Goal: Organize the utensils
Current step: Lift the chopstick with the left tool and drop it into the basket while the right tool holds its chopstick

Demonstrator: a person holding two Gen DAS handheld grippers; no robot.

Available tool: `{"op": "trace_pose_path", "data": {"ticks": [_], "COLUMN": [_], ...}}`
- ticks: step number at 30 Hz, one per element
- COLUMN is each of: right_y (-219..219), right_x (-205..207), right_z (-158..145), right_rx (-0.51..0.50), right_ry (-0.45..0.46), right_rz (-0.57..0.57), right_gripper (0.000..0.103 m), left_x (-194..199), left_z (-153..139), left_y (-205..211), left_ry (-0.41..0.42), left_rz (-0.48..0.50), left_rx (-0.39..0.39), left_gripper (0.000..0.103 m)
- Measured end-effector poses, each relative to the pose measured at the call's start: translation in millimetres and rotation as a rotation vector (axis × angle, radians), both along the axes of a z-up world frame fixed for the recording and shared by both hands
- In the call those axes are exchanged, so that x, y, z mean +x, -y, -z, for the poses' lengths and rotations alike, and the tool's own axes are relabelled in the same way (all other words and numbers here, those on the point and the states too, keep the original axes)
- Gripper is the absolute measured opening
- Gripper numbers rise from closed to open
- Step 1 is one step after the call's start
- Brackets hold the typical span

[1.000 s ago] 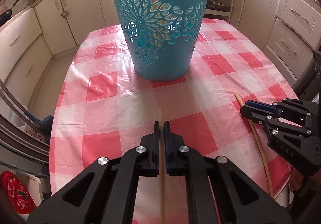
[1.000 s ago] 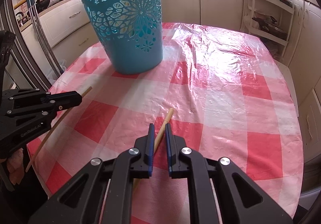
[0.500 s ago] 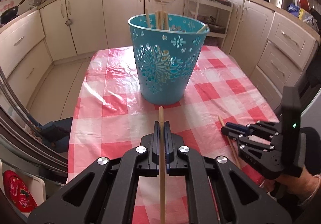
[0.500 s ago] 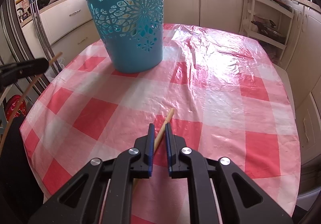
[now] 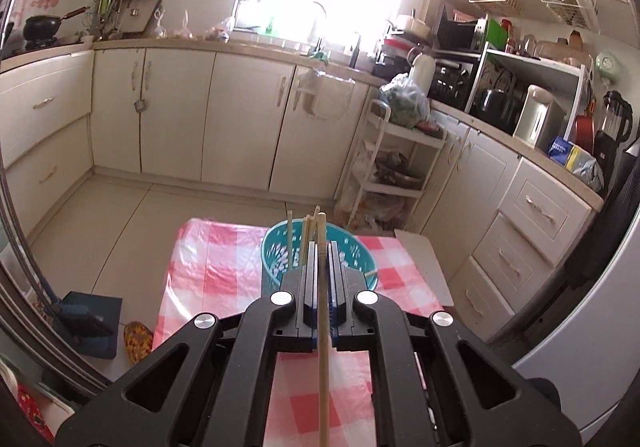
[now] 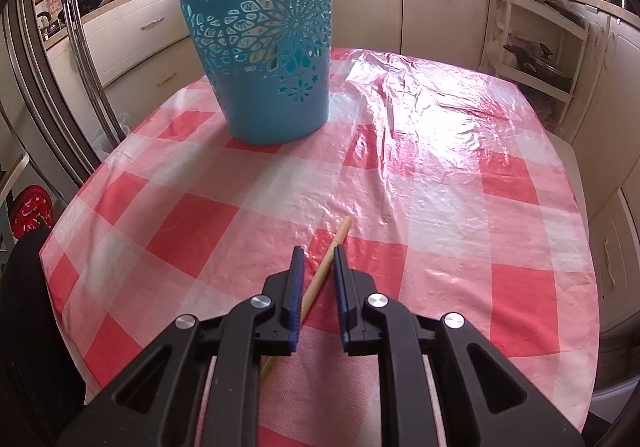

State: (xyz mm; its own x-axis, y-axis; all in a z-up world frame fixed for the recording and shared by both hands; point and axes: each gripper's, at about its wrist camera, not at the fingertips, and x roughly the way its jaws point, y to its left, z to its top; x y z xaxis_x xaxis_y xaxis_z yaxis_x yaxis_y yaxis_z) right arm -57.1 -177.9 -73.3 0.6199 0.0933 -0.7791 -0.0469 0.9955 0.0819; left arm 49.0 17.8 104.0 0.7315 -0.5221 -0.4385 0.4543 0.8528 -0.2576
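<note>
One stick up, one stick loose.

My left gripper [image 5: 321,247] clamped a thin wooden chopstick [image 5: 323,347] above the teal cut-out plastic basket [image 5: 276,263]; tilted, it might miss. My right gripper [image 6: 318,253], just parting, straddled a tabletop chopstick [image 6: 326,263] unpinched; it could roll.

Basket [image 6: 276,63] on table [image 6: 460,207], chopstick [image 6: 332,259] before it.

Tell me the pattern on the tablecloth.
Red-and-white checks on the tablecloth, clearest in the right wrist view.
</note>
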Motion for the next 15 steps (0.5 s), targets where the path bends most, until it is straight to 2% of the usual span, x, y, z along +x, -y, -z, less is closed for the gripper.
{"op": "trace_pose_path", "data": {"ticks": [8, 15], "right_y": [-4, -9], "right_x": [0, -1], "right_z": [0, 0], "right_rx": [-0.020, -0.039], "right_ry": [0.004, 0.006], "right_rz": [-0.015, -0.028], "right_gripper": [0.020, 0.025], "left_x": [38, 74], "left_z": [-38, -50], "left_y": [22, 49], "left_ry": [0.118, 0.203], "left_rz": [-0.053, -0.128], "left_rx": [-0.084, -0.138], "left_gripper": [0.004, 0.004]}}
